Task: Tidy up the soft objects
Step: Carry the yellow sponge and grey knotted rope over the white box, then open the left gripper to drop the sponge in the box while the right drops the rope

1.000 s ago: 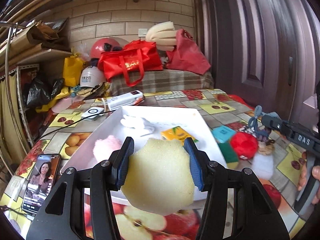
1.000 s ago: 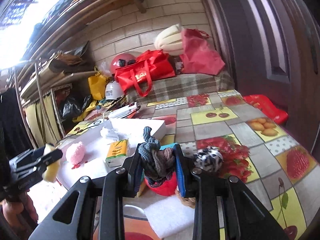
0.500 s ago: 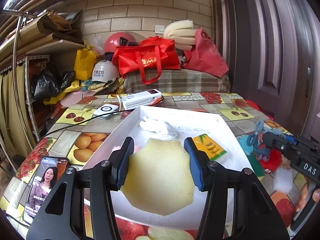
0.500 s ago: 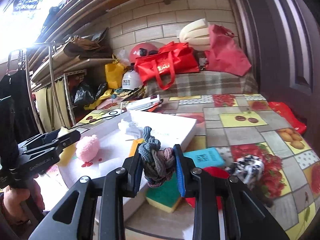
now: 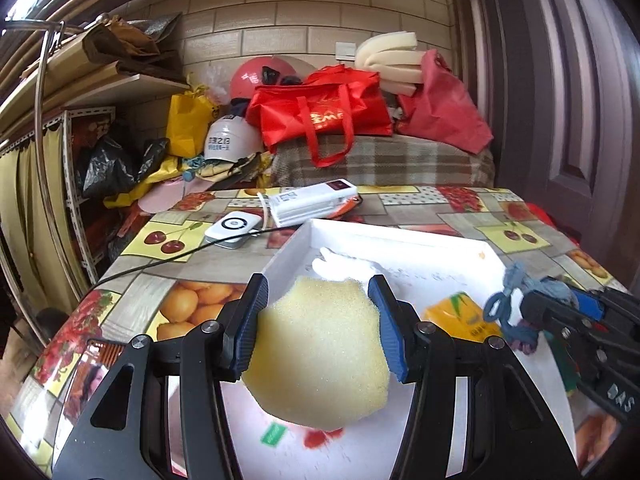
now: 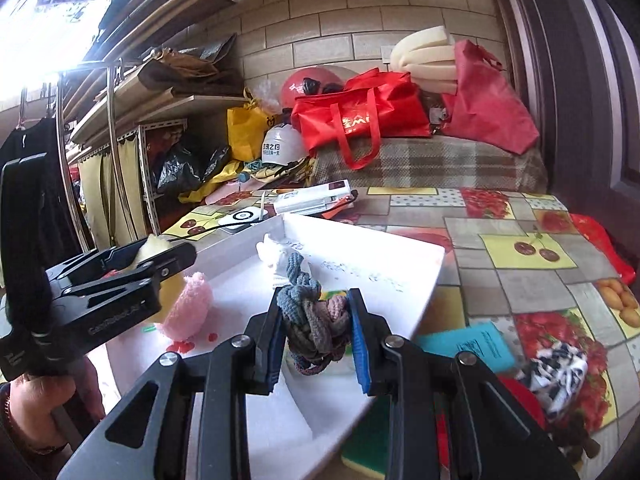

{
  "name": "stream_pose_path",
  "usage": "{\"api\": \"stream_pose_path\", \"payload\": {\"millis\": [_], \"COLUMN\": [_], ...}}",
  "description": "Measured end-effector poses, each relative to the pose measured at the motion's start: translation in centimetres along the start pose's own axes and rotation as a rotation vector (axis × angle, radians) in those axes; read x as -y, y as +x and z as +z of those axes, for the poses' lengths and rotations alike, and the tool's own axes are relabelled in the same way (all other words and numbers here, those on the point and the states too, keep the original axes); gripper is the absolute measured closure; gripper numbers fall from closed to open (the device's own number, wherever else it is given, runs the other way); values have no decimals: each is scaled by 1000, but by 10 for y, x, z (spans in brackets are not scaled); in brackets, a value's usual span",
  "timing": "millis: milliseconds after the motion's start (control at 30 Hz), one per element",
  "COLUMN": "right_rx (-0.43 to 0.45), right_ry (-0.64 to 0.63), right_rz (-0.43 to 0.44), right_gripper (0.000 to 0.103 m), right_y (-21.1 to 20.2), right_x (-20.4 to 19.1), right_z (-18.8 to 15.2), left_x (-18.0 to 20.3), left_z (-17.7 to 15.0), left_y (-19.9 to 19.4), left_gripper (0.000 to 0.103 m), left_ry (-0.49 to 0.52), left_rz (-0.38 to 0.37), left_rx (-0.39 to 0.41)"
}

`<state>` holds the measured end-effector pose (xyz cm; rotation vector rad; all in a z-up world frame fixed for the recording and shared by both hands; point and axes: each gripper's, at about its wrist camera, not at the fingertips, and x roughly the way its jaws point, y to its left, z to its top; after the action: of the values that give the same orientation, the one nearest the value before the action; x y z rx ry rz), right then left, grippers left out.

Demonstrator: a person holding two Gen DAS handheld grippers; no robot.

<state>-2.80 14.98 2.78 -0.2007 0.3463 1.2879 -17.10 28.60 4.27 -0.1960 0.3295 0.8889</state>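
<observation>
Gripping a yellow sponge (image 5: pixel 320 352) in your left tool (image 5: pixel 318 328), and knotted hair ties (image 6: pixel 314 322) in your right tool (image 6: pixel 316 334), you hover above the white tray (image 6: pixel 400 264); a pink plush (image 6: pixel 188 308) lies inside.

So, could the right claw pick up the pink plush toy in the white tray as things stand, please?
Probably not yet: the right claw is shut on a bundle of hair ties, so it has no free grip. The pink plush toy lies uncovered in the white tray, near the left claw.
</observation>
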Motion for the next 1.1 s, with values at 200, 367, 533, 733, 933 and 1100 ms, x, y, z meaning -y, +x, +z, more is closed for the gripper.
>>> {"api": "stream_pose_path", "payload": {"millis": [200,367,533,733,933,1100], "right_rx": [9,-2,-6,-20,-20,-24], "right_ry": [-44,-42,-54,-60,-49,-40], "right_rz": [11,29,38,39,39,35], "right_gripper": [74,74,74,73,73,53], "right_y": [13,23,23,27,28,28], "right_x": [-10,-11,-14,-14,-12,-12], "right_z": [7,10,9,10,11,11], "left_x": [-9,-1,9,6,6,8], "left_z": [5,4,4,5,3,2], "left_y": [14,6,4,6,6,4], "left_gripper": [50,50,50,50,47,25], "left_ry": [-33,10,59,44,54,59], "left_rz": [12,19,23,18,26,71], "left_rx": [-5,33,52,41,38,57]}}
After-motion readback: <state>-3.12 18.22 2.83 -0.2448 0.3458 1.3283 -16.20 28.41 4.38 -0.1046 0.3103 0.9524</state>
